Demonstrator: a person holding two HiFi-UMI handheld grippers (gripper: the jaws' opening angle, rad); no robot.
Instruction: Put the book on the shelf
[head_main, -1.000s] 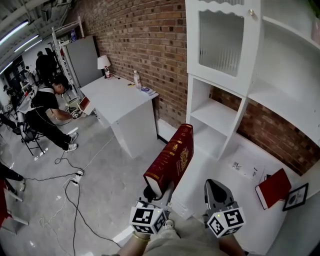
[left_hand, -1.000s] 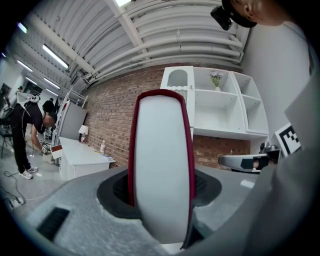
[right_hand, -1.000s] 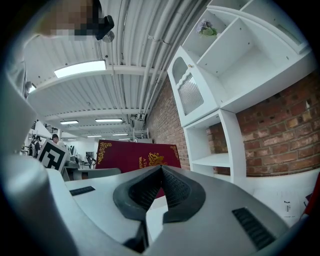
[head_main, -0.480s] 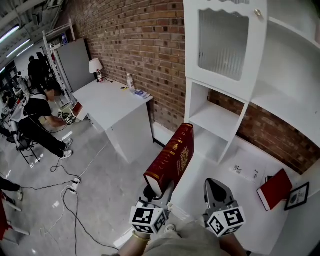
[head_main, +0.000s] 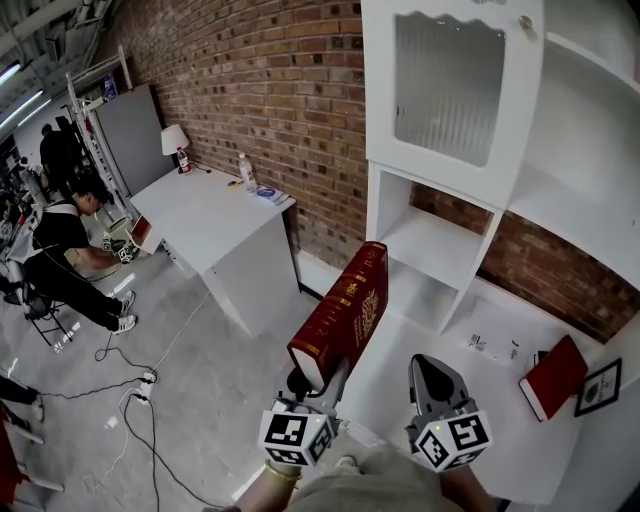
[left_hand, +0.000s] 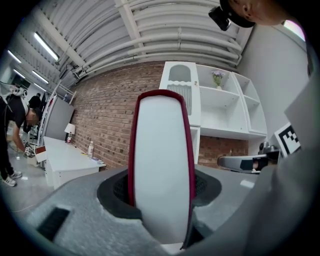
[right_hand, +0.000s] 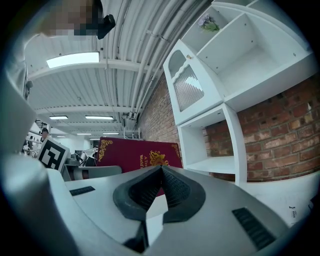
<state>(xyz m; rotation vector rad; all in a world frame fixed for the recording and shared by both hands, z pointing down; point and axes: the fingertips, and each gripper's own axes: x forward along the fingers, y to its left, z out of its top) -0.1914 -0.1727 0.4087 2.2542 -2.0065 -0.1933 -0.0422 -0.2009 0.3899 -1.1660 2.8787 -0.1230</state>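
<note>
Jaws of my left hand-held gripper (head_main: 318, 384) are clamped on the lower end of the book (head_main: 345, 310), a thick dark red volume with gilt print on its cover. The book stands just left of centre low in the head view, tilted with its top leaning up and to the right, toward the shelf unit (head_main: 498, 215), and it touches no shelf. In the left gripper view its pale page edge fills the gap between the two pads.

Just right of it, my right hand-held gripper (head_main: 427, 370) has its jaws pressed together with nothing between them.

Beyond the grippers, at lower right, a second red book (head_main: 552, 375) lies flat on the unit's white base, with a picture frame (head_main: 597, 390) just beside it and some papers (head_main: 490, 340) nearby. Above stand open white compartments and a cabinet door with ribbed glass.

Farther off, at upper left, a white surface (head_main: 210, 200) against the brick wall (head_main: 260, 90) carries a lamp (head_main: 175, 140) and a bottle (head_main: 245, 170). A person (head_main: 60, 250) sits bent forward at the far left edge, and cables (head_main: 150, 395) trail across the grey floor (head_main: 215, 370).
</note>
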